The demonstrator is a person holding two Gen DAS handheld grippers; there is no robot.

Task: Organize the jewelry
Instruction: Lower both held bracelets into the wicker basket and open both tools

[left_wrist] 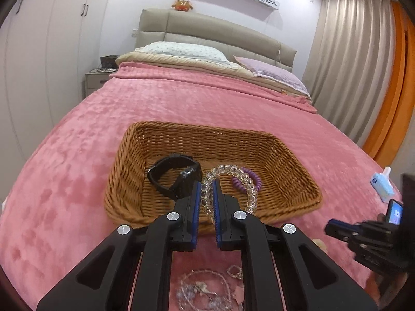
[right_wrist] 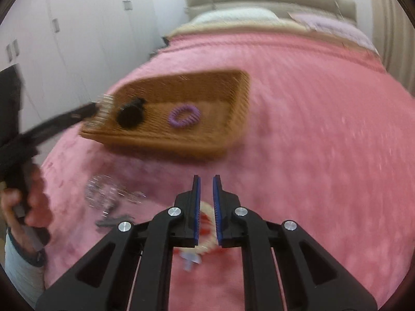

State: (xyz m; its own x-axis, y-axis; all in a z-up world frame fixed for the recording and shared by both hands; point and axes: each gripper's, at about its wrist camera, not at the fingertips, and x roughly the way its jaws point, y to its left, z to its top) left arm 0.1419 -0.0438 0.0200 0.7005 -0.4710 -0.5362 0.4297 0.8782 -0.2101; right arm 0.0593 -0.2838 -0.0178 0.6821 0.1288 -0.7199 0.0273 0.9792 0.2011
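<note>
left gripper [left_wrist: 206,185]: clamped on a clear bead bracelet [left_wrist: 228,181], strand pinched between the blue pads, loop hanging over the wicker basket [left_wrist: 124,181]. just left of the tips, a black watch [left_wrist: 176,175]; just right, a purple coil tie [left_wrist: 246,178]. right gripper [right_wrist: 206,178]: jaws nearly together, nothing between the tips, low over the pink blanket [right_wrist: 311,129], basket ahead and to its left.

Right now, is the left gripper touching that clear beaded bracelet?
Touching. The left wrist view shows the left gripper with its blue pads closed on the clear beaded bracelet, above the woven wicker basket.
</note>
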